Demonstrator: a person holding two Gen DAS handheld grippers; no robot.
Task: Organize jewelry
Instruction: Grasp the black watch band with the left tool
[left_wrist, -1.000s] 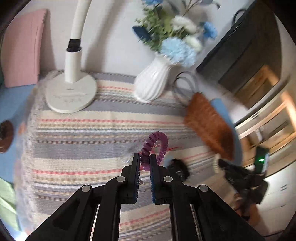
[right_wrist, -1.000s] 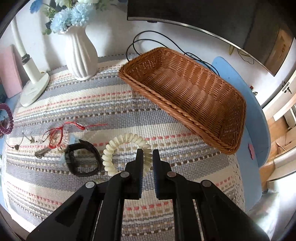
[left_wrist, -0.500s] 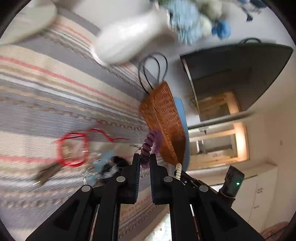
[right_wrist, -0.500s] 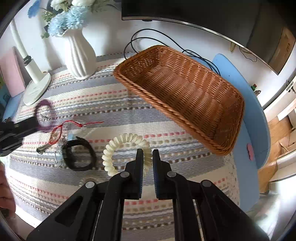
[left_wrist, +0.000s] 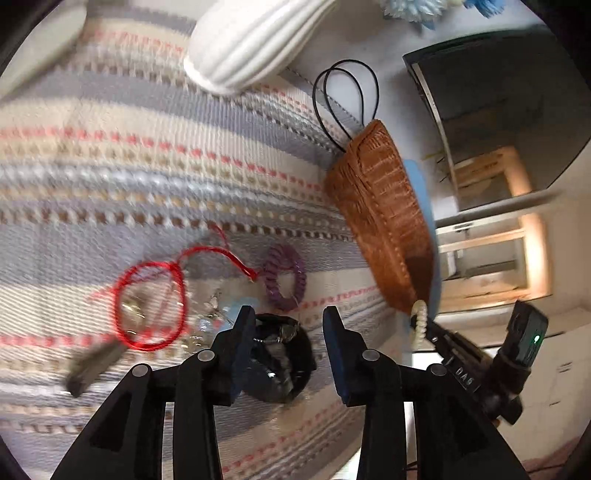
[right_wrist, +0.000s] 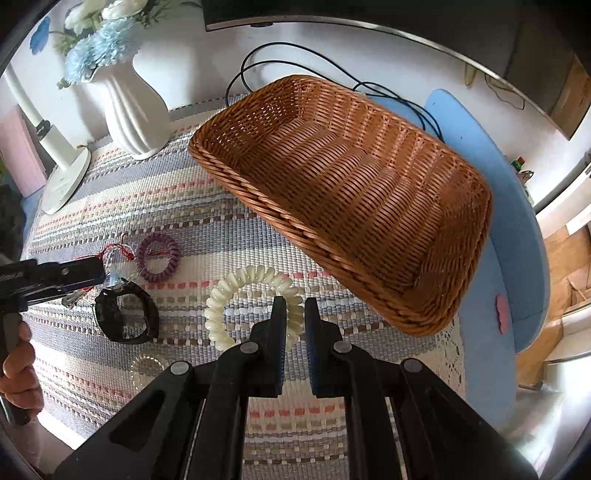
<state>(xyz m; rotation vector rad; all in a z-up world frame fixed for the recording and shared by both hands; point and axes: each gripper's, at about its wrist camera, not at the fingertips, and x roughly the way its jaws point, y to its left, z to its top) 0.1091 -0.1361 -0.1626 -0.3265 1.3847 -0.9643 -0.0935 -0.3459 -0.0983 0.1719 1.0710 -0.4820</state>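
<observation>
Cream coil bracelet (right_wrist: 255, 306) clamped in right tool (right_wrist: 294, 306); left tool (left_wrist: 289, 317) apart (purple coil (left_wrist: 284, 277) on cloth).

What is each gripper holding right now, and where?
Left gripper: open, nothing held. Right gripper: pinching the cream spiral hair tie on its near side.

I see a white ribbed vase (right_wrist: 135, 110) standing at the far edge of the striped woven mat (right_wrist: 207, 218), pale blue and white flowers (right_wrist: 94, 48) in it. Left of the vase stands a white lamp base (right_wrist: 64, 177). Right of the vase, black cable (right_wrist: 258, 62) loops along the white wall.
</observation>
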